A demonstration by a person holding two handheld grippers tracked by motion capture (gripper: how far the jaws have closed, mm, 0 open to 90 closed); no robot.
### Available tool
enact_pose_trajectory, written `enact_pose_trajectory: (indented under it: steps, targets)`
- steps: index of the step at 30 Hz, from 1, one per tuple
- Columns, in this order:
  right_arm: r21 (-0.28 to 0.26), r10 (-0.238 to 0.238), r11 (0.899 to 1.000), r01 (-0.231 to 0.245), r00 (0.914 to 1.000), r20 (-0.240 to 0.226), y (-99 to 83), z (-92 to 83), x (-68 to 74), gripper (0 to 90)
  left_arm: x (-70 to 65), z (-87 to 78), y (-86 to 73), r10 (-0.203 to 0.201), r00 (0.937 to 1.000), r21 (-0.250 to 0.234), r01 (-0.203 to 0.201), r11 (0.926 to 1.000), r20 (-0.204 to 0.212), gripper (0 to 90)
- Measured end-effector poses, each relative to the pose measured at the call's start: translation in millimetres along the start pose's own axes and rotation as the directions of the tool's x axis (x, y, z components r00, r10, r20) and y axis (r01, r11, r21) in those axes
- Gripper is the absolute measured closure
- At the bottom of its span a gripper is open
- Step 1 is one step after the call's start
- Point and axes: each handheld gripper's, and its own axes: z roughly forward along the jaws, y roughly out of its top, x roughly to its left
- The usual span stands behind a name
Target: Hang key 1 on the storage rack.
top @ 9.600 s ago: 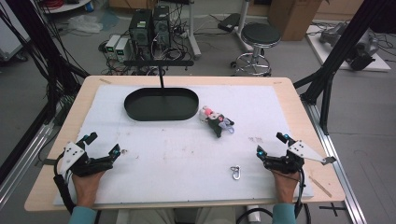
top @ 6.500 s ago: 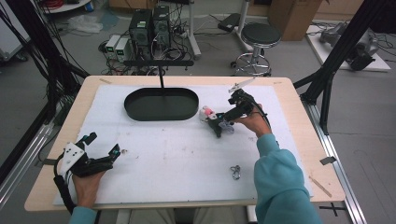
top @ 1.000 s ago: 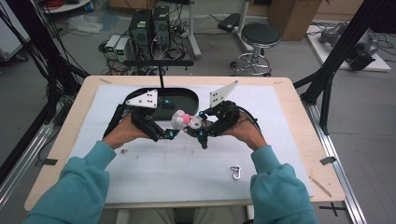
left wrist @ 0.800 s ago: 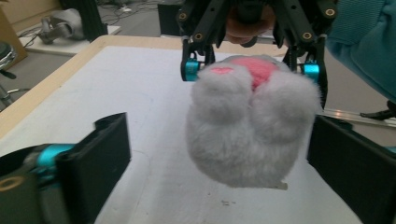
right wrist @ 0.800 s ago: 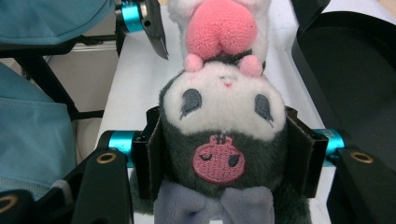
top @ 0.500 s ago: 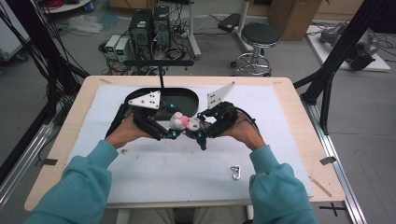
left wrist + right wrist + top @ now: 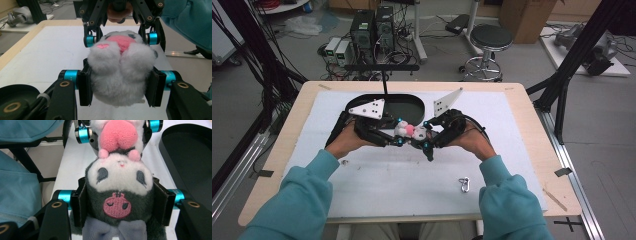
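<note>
A small plush toy [image 7: 410, 132], white and pink with a dark grey hood, hangs between both grippers above the white mat. My left gripper [image 7: 398, 136] is shut on its fluffy white lower body [image 7: 120, 75]. My right gripper [image 7: 426, 139] is shut on its dark hooded head [image 7: 120, 195], where a pink skull patch and closed eyes show. The two grippers face each other, jaws nearly meeting, just in front of the black oval tray [image 7: 412, 103].
A small metal clip [image 7: 464, 184] lies on the white mat [image 7: 382, 185] near the front right. The wooden table edge [image 7: 532, 125] frames the mat. A black post [image 7: 385, 82] rises behind the tray.
Over the earlier frames the right gripper picked the plush off the mat and the left came up to grip it too. In the last second both have drifted slightly toward me.
</note>
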Motion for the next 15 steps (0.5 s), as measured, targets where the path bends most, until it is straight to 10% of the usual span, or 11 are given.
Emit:
enact_pose_trajectory:
  steps: [8, 12, 15]
  targets:
    - [-0.001, -0.001, 1.000, 0.001, 1.0000, 0.008, 0.1, 1.8, -0.5, 36.8, -0.4, -1.4, 0.3, 0.006, 0.9998, 0.003, -0.006, 1.0000, -0.017, 52.6]
    - [-0.002, -0.018, 1.000, 0.019, 0.9986, 0.050, 1.1, 3.8, 2.3, 15.9, -0.1, -2.7, 0.8, 0.009, 0.9994, 0.006, -0.008, 0.9999, -0.034, 53.0]
    - [-0.062, 0.061, 0.997, -0.054, 0.9895, 0.131, 0.4, 3.7, 0.0, 0.6, 0.5, -3.8, 0.0, 0.003, 0.9990, 0.012, -0.003, 0.9999, -0.044, 53.1]
